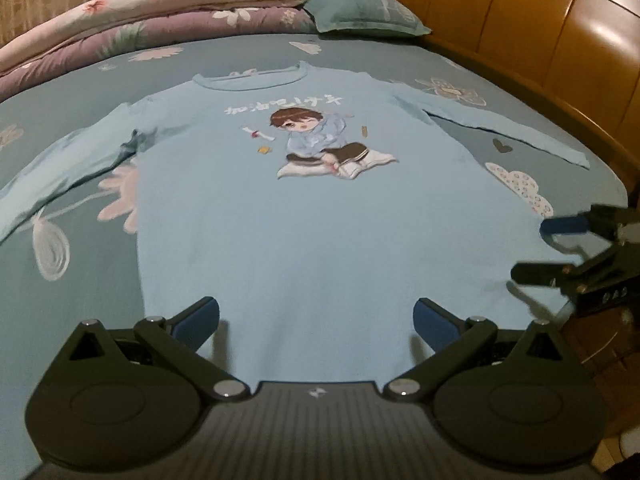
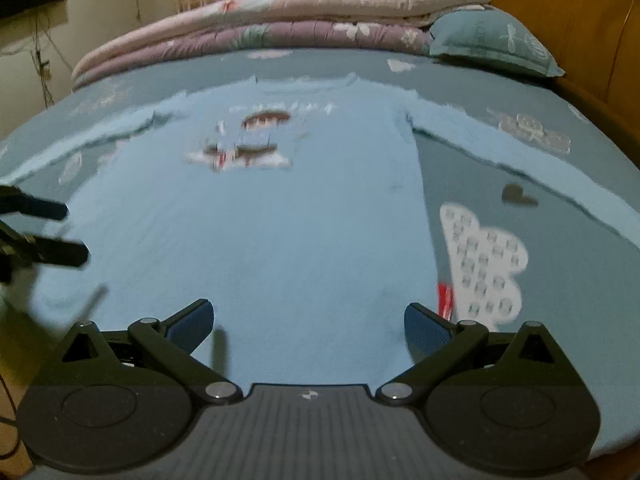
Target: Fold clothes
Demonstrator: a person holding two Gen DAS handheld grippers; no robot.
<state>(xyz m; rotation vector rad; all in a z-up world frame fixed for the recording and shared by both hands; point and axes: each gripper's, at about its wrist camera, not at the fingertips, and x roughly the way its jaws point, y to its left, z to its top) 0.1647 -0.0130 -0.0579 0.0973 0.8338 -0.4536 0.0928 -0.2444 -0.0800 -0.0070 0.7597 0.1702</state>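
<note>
- Fingers of the left gripper stand wide apart with nothing between them, hovering just over the hem of the shirt.
- Fingers of the right gripper are spread just as wide and also hold nothing; the hem and lower right corner of the shirt lie between and just ahead of them.
- Beyond both pairs of fingers the shirt lies spread flat on the bed, print side up, hem nearest, collar farthest, body smooth.
- Its left sleeve runs out to the left of the left fingers with some bunching at the armpit; its right sleeve runs out ahead and to the right of the right fingers, lying straight.
- No fold shows in it, so the task's wanted state is not met as it lies.
- Judged by look, the cloth is thin, soft and light: it will droop from any single pinch, drag on the sheet and crease easily.
- Likely good holds are edges and corners, such as a hem corner with one gripper and the shoulder on the same side with the other, so the side lifts evenly.
- Farthest from the fingers sit a stack of quilts, a pillow and the wooden headboard.
</note>
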